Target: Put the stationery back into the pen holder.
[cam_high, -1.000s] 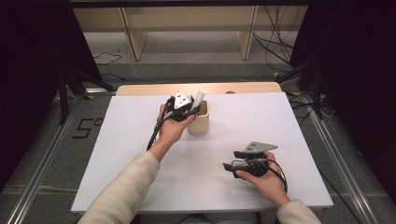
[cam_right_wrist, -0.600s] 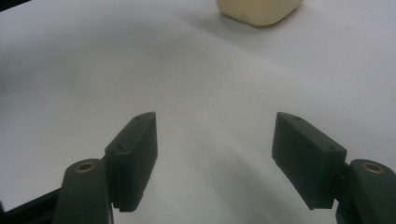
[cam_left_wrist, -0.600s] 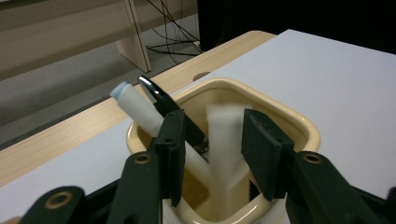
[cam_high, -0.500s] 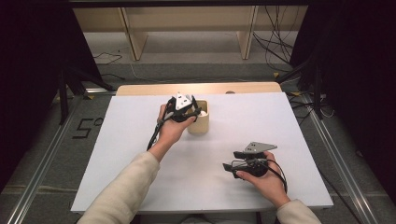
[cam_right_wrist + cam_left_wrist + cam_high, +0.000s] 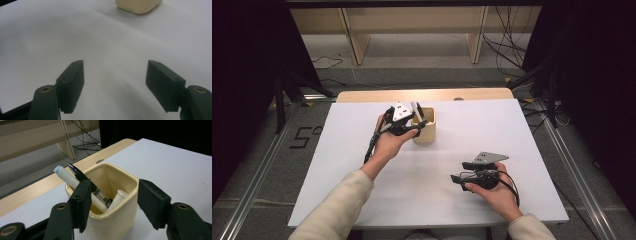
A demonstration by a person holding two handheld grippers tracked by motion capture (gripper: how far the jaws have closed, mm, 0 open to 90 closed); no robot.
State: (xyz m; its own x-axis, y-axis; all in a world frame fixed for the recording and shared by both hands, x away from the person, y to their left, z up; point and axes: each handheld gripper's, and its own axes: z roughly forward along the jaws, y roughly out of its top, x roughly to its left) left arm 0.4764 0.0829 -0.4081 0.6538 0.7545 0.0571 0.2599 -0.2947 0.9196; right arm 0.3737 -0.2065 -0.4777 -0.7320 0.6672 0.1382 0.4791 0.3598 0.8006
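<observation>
A cream square cup (image 5: pixel 428 132) stands on the white table top (image 5: pixel 512 130), left of centre and towards the back. It holds a white pen with a pale blue tip (image 5: pixel 67 176), a black pen (image 5: pixel 80 175) and another white stick (image 5: pixel 117 196). My left gripper (image 5: pixel 419 120) is open, with one jaw on each side of the cup's near rim and nothing held (image 5: pixel 113 202). Near the front right, my right gripper (image 5: pixel 458 171) rests low over bare table. It is open and empty (image 5: pixel 115 85), and the cup's base (image 5: pixel 137 6) lies far ahead of it.
A wooden strip (image 5: pixel 427 94) runs along the table's far edge. Beyond it are wooden furniture legs (image 5: pixel 354 45) and loose cables (image 5: pixel 507 45) on the floor. Dark stands flank the table on both sides.
The white pen that was at my left jaws above the cup now leans inside the cup. The left gripper has shifted slightly beside it. The right gripper has not moved.
</observation>
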